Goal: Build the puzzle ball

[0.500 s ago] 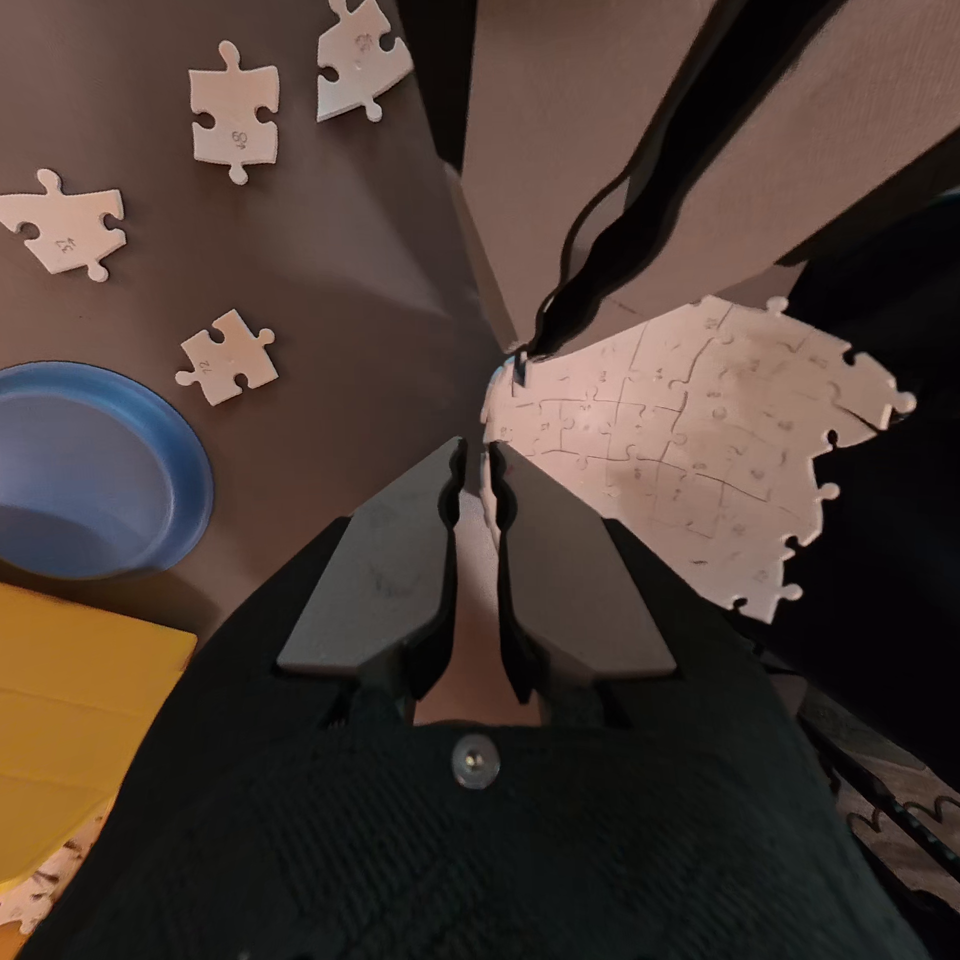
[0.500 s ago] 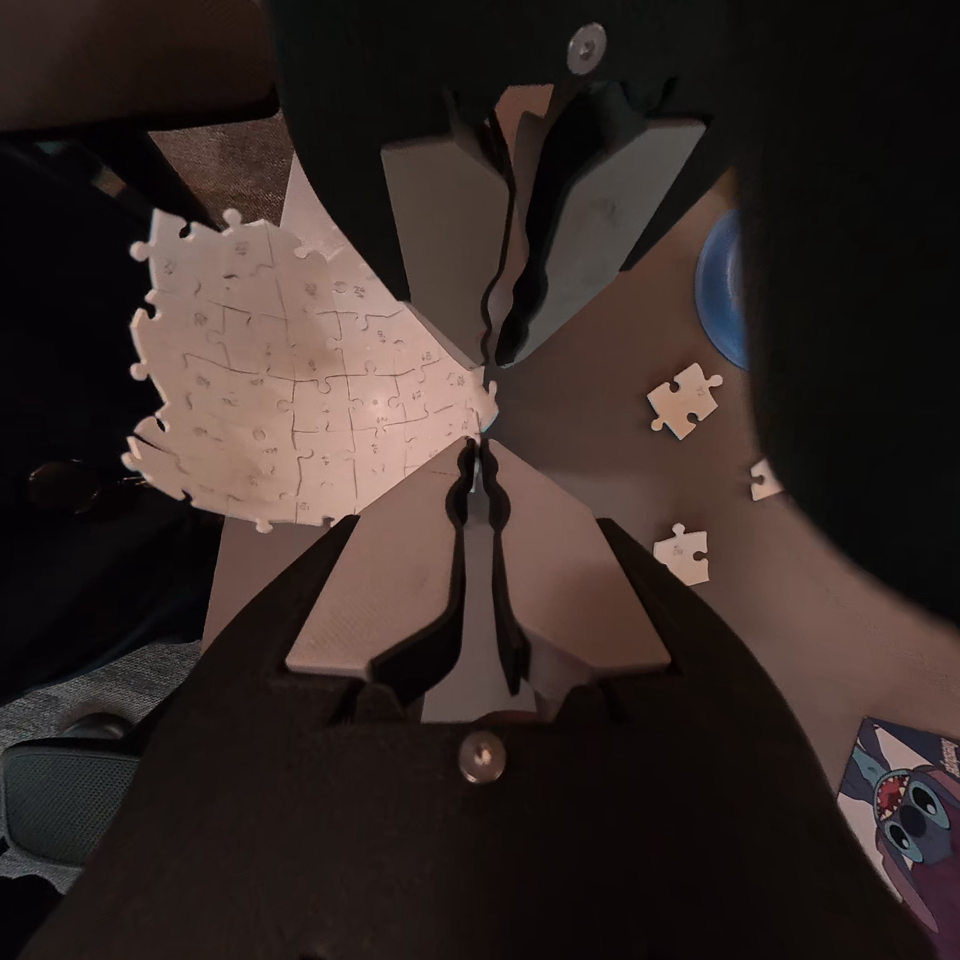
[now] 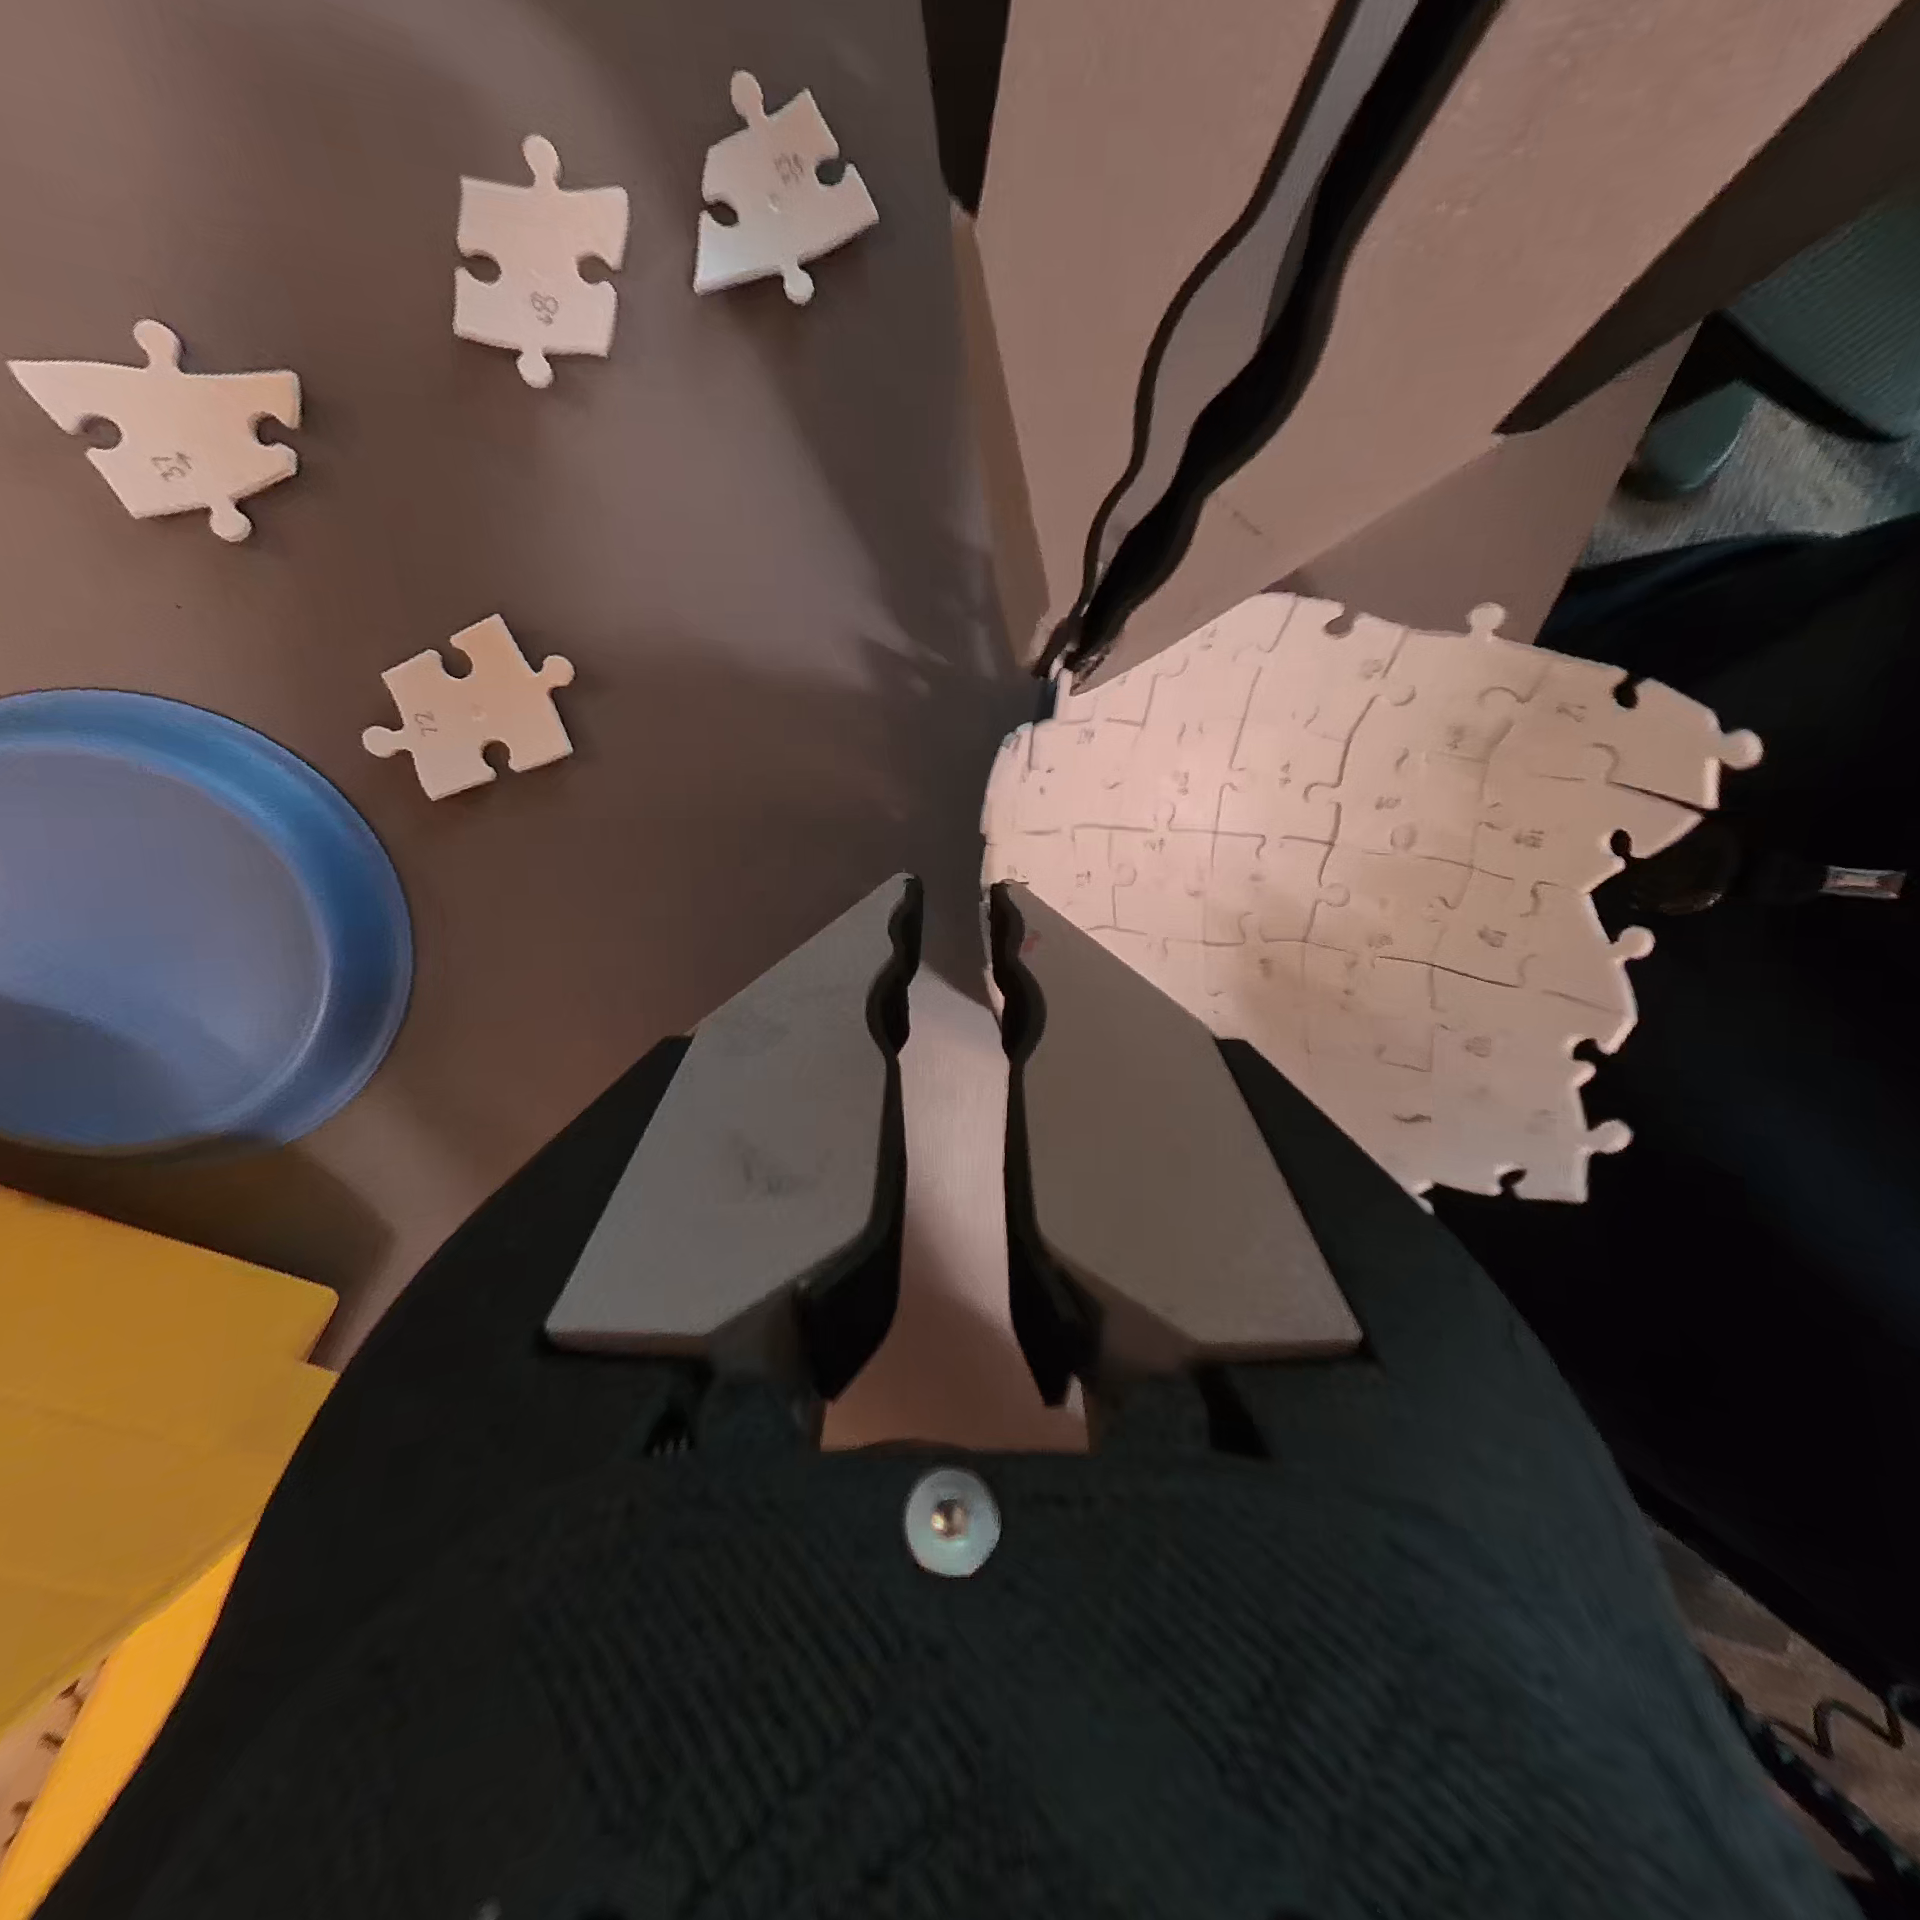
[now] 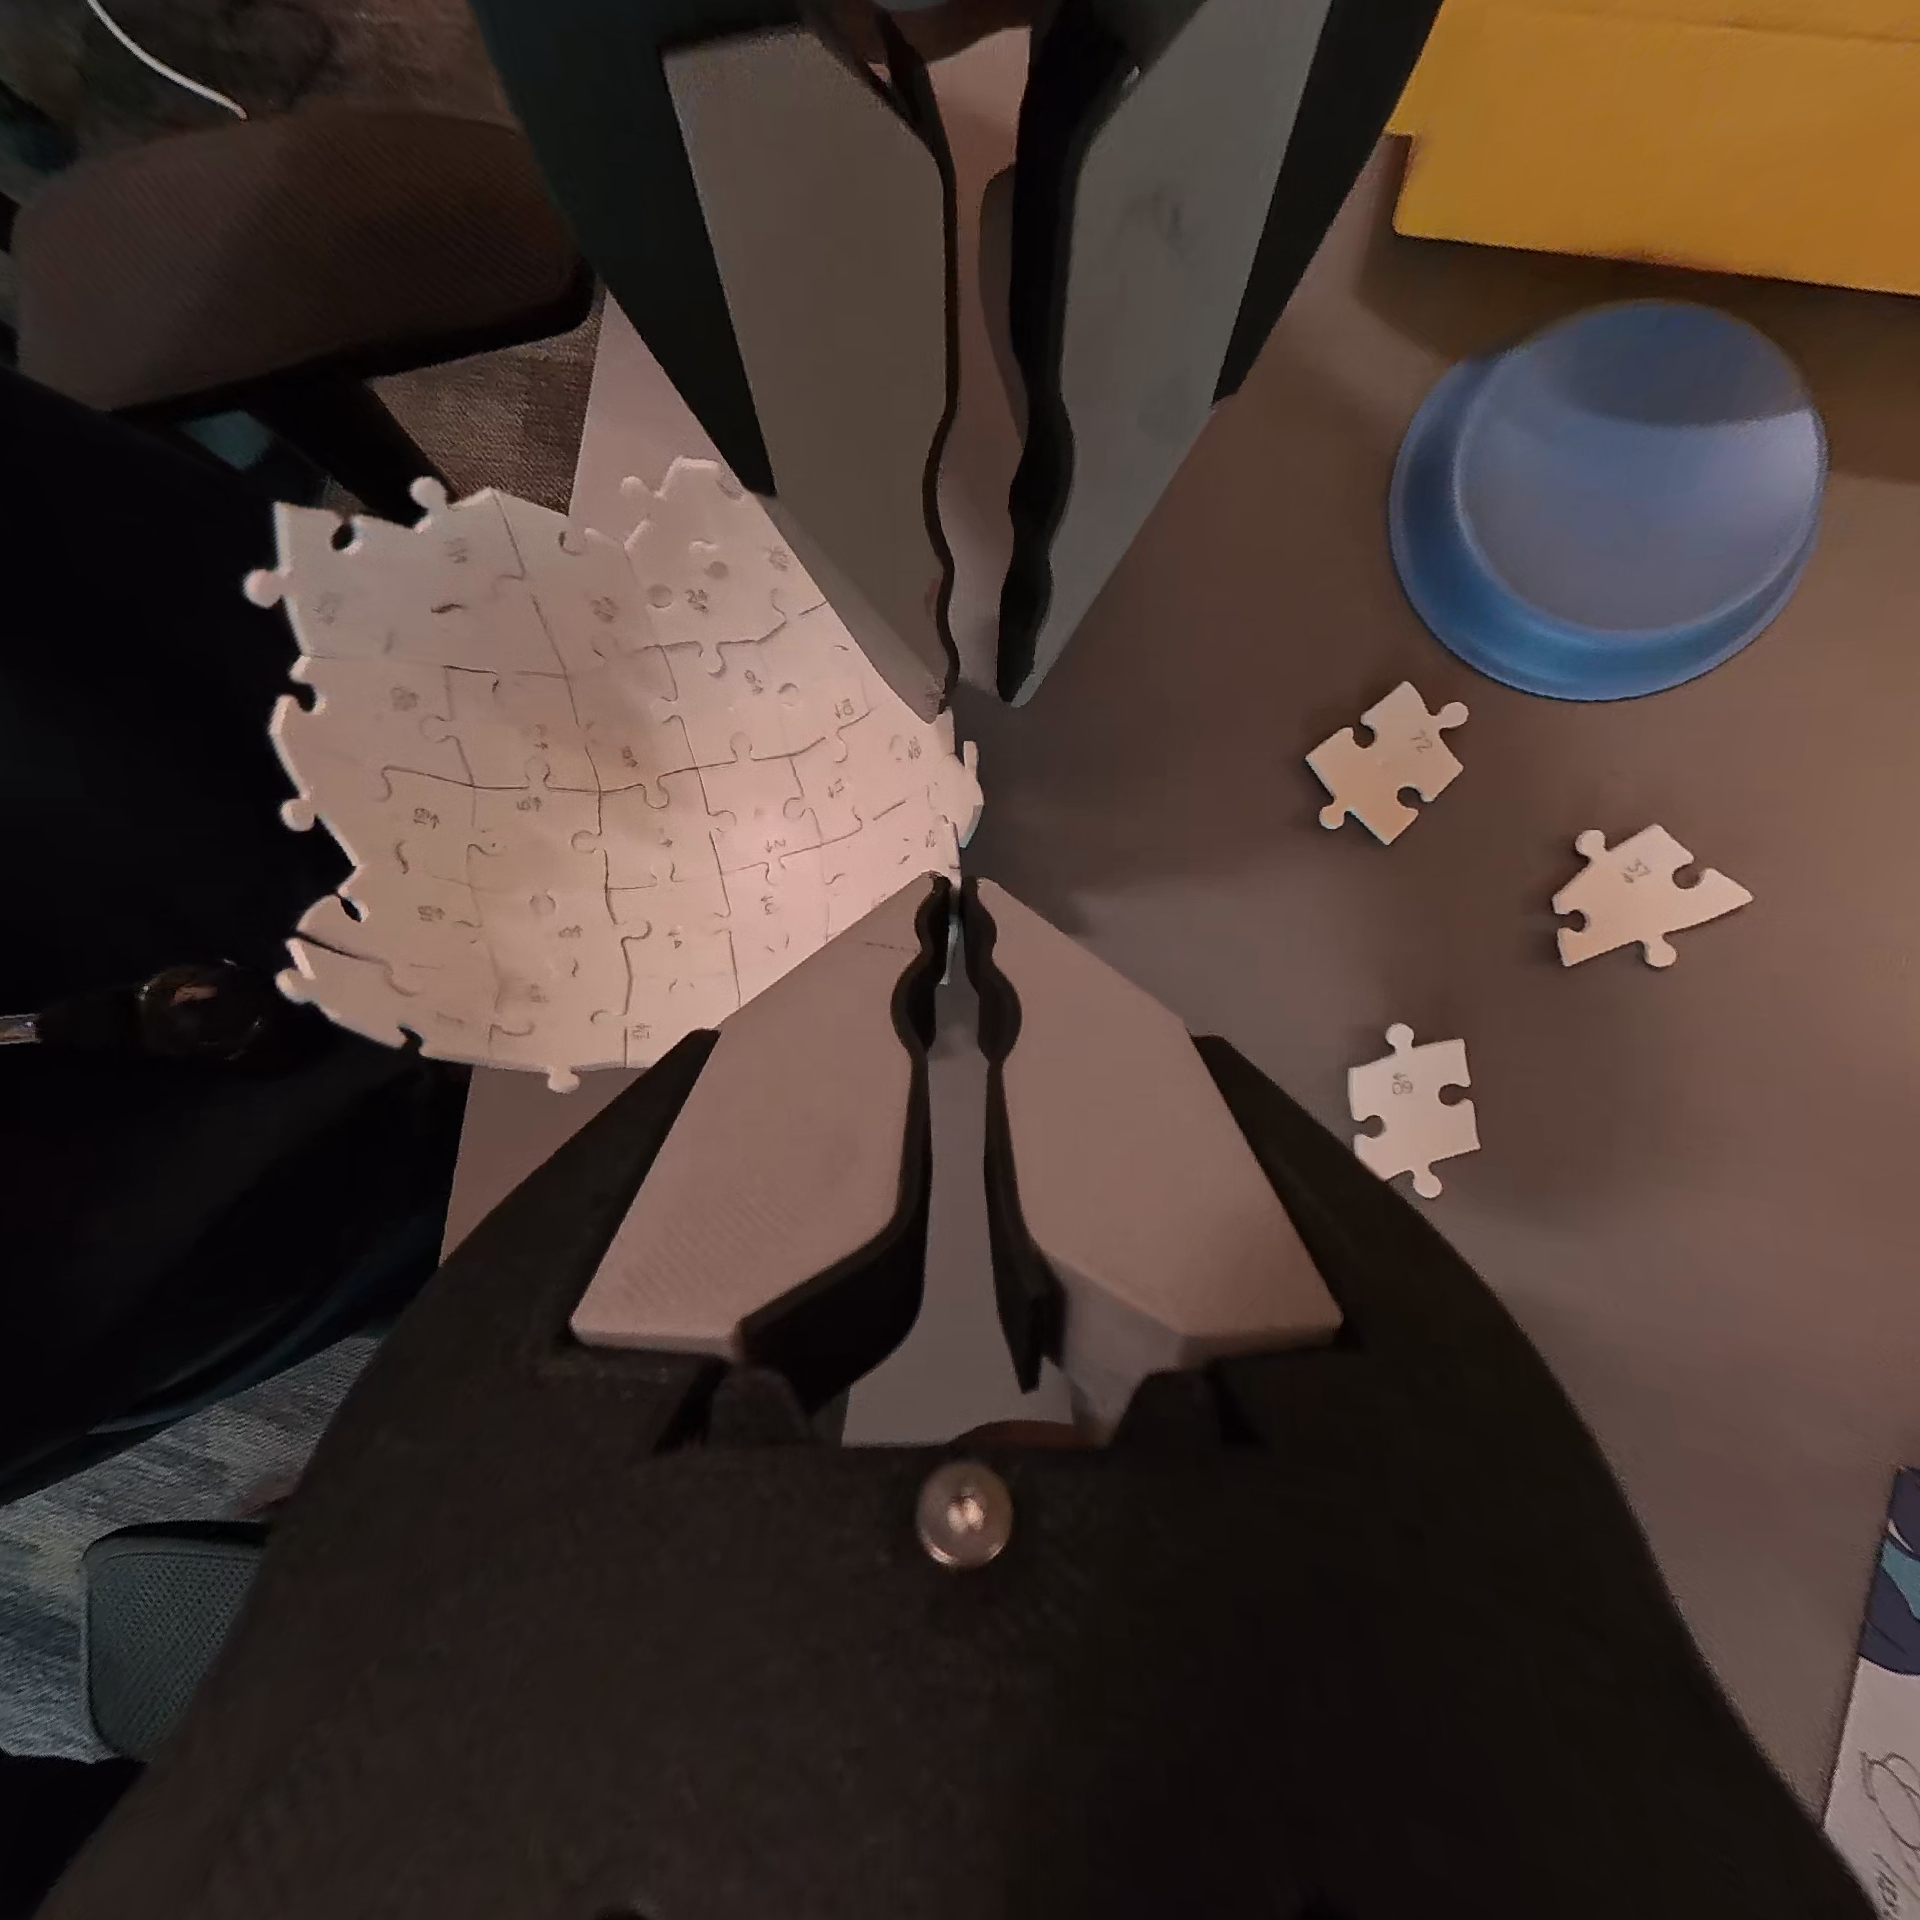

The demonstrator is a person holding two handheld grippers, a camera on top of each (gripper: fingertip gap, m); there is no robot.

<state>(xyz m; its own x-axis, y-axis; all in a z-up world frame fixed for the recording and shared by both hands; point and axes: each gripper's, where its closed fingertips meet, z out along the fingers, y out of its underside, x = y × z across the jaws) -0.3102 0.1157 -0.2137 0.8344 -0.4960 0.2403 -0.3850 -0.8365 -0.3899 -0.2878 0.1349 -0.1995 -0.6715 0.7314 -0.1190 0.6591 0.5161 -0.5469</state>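
The part-built puzzle ball (image 3: 1351, 883) is a curved white shell of joined pieces, also in the right wrist view (image 4: 582, 790). My right gripper (image 4: 954, 894) is shut on the shell's rim; it shows from above in the left wrist view (image 3: 1065, 665). My left gripper (image 3: 954, 899) is slightly open, its tips just off the same rim and holding nothing; it also shows in the right wrist view (image 4: 977, 696). Several loose white pieces (image 3: 473, 707) lie on the brown table (image 3: 727, 540); three of them appear in the right wrist view (image 4: 1387, 764).
A blue bowl (image 3: 177, 935) sits on the table near the loose pieces and shows again in the right wrist view (image 4: 1600, 499). A yellow box (image 3: 125, 1403) lies beside it. A printed picture sheet (image 4: 1881, 1662) is at the right edge. The shell hangs past the table edge over a dark area. There is about 4 centimetres between the tips of the two grippers.
My left gripper has opened and let go of the shell's rim, drawing back a little. My right gripper stays shut on the shell.
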